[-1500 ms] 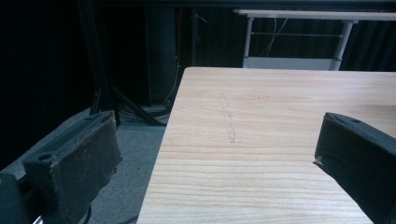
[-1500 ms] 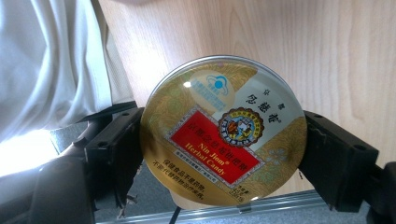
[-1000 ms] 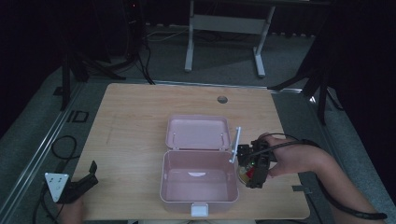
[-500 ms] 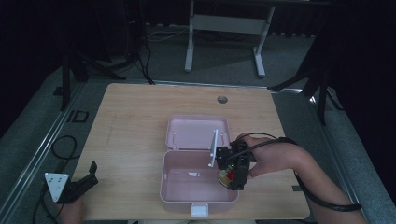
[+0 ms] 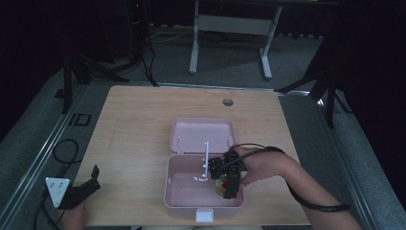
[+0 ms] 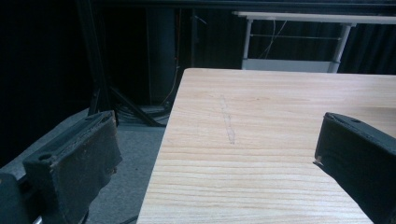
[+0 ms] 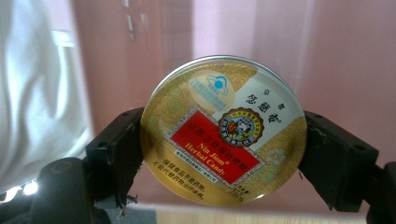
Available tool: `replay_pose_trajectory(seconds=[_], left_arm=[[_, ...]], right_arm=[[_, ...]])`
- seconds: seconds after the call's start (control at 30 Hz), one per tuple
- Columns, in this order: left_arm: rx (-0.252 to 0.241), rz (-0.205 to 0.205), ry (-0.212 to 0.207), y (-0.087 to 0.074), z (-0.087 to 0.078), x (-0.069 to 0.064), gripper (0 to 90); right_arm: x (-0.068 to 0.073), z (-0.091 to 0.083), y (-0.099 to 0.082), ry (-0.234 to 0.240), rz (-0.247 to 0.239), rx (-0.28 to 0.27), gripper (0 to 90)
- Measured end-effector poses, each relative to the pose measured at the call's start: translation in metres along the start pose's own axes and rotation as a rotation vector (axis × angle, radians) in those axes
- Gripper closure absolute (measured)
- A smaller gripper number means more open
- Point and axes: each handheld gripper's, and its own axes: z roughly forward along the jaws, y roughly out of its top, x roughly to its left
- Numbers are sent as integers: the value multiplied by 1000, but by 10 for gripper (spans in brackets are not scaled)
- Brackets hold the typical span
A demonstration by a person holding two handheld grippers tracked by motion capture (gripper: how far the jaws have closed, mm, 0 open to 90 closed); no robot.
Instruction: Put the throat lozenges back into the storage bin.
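High view first: a second ago I had the right gripper (image 5: 225, 184) outside the pink box (image 5: 189, 203), off its 3 o'clock wall; half a second ago it was crossing that wall, and now it sits over the box's right half, tipped down into it. My left gripper (image 5: 79, 191) has not moved from the table's (image 5: 139, 124) corner at 7 o'clock, its jaws spread wide with nothing between them.

Right gripper view shows the round gold candy tin (image 7: 224, 130) clamped edge to edge between my two black jaws, one at its 9 o'clock rim and one at its 3 o'clock rim, the printed lid facing the camera. Behind it is the pink inside of the box; I think the tin is a little above the floor, though the view is too close to be sure.

From above, the tin (image 5: 221, 188) lies at about 4 o'clock in the box, close to the right wall. The hinged lid (image 5: 201, 134) lies open flat at 12 o'clock. The box's left half is open room, and the wood beyond it toward 9 o'clock is wide and bare.
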Motion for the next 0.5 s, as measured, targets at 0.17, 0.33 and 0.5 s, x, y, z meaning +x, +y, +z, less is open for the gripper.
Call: replay_pose_trajectory(seconds=[0.17,0.33,0.5], left_arm=[[2,0,-2,0,0,0,4],[1,0,-3,0,0,0,3],[3,1,-3,0,0,0,3]], right_arm=[[-5,15,2,10,4,19,200],[-10,34,5,20,4,42,199],[-11,51,8,17,-8,74,199]])
